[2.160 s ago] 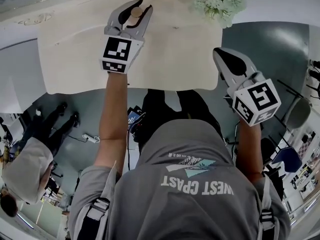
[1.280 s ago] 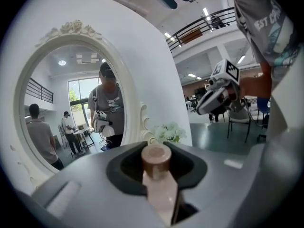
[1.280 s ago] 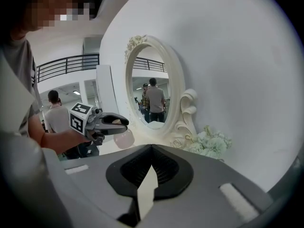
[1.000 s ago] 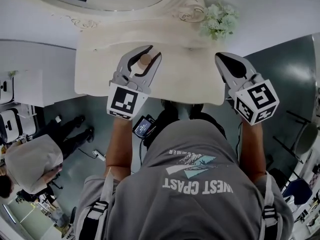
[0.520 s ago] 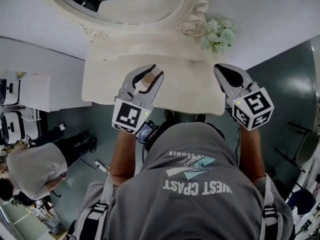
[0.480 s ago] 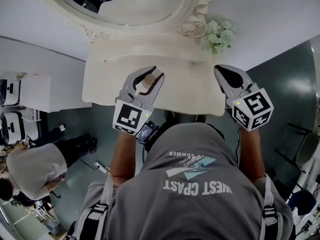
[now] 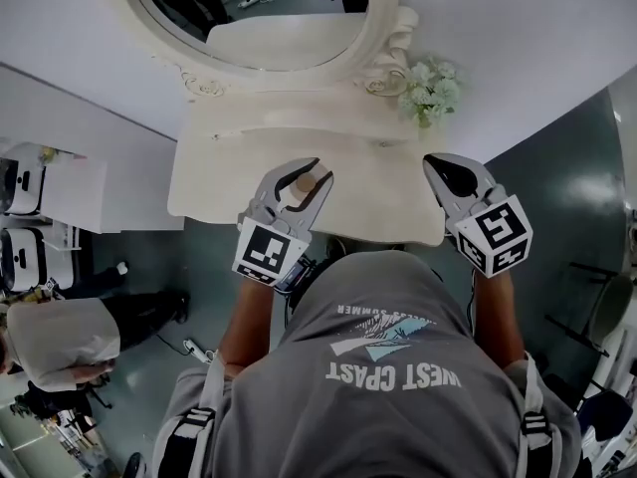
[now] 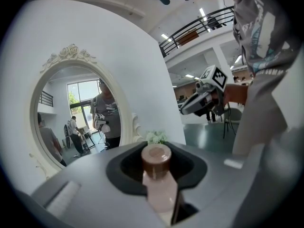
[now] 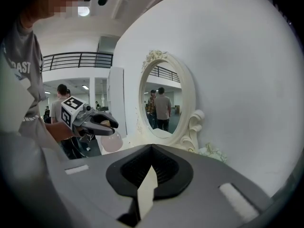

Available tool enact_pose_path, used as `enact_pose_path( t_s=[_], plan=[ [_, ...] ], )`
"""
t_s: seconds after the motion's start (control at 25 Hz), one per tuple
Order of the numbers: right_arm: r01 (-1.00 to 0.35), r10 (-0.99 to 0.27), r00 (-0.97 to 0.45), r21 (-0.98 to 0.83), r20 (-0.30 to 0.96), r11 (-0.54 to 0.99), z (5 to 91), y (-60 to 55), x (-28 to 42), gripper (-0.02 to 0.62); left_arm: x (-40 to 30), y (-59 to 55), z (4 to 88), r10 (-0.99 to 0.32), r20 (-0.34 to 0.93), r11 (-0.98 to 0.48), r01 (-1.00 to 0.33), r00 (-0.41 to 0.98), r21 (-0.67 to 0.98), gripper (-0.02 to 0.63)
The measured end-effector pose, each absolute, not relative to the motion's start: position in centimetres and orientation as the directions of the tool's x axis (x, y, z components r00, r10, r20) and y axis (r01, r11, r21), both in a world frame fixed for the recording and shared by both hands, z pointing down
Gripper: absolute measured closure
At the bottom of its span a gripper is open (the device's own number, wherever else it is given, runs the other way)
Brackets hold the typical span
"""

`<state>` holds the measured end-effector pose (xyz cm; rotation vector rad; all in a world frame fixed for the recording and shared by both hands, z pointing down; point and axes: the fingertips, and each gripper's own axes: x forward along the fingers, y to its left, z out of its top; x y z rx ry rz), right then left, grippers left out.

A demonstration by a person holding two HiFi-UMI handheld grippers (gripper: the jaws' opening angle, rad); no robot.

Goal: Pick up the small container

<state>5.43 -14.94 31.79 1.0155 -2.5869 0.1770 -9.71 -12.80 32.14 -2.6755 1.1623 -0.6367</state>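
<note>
two hand-held grippers hang side by side over the front half of a cream dressing table [image 7: 373, 172], well apart from each other. the left gripper [image 7: 305, 171] is clenched on the small container [image 7: 306, 183]. in the left gripper view the jaws press on either side of a pale pink body [image 8: 160, 194] topped by a round brown cap [image 8: 156, 156], and it stands upright in the dark hollow between them. in the right gripper view the same container shows as a rounded pink bulb hanging below the left jaws. its underside is seen against the dark floor [image 7: 557, 157] and not against the tabletop, so it is lifted clear, near the table's front edge. the right gripper [image 7: 435, 167] grasps nothing: its jaws are closed together to a thin seam, with only a sliver of cream surface showing through. both grippers point away from the person and slightly down. behind the table an oval mirror [image 7: 261, 18] in a carved cream frame stands against a white wall [image 7: 518, 28]. a small bunch of pale green-white flowers [image 7: 430, 86] sits at the table's back right corner, beside the frame's scroll. the person holding the grippers wears a grey t-shirt [image 7: 388, 386]. off to the left, on the dark floor, a bystander in a grey top [image 7: 55, 332] is partly in view.
</note>
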Motion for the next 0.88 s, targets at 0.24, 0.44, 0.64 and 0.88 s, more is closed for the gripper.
enact_pose_path(
  t_s=[0.24, 0.44, 0.64, 0.88],
  plan=[
    [-0.660, -0.622, -0.683, 0.042, 0.382, 0.750, 31.7, -13.9, 5.0, 0.596, -9.8, -12.0, 32.3, -0.725, 0.319, -0.688, -0.660, 0.610, -0.300, 0.503],
    [-0.659, -0.620, -0.683, 0.040, 0.387, 0.751, 31.8, -13.6, 5.2, 0.595, -9.7, -11.7, 32.4, -0.727, 0.321, -0.686, -0.663, 0.607, -0.299, 0.503],
    [-0.656, -0.614, -0.685, 0.036, 0.393, 0.754, 32.1, -13.7, 5.3, 0.596, -9.8, -11.8, 32.9, -0.727, 0.328, -0.685, -0.666, 0.603, -0.296, 0.503],
    [-0.651, -0.607, -0.688, 0.032, 0.398, 0.759, 32.3, -13.8, 5.3, 0.596, -9.7, -11.9, 33.4, -0.725, 0.337, -0.687, -0.666, 0.601, -0.291, 0.503]
  ],
)
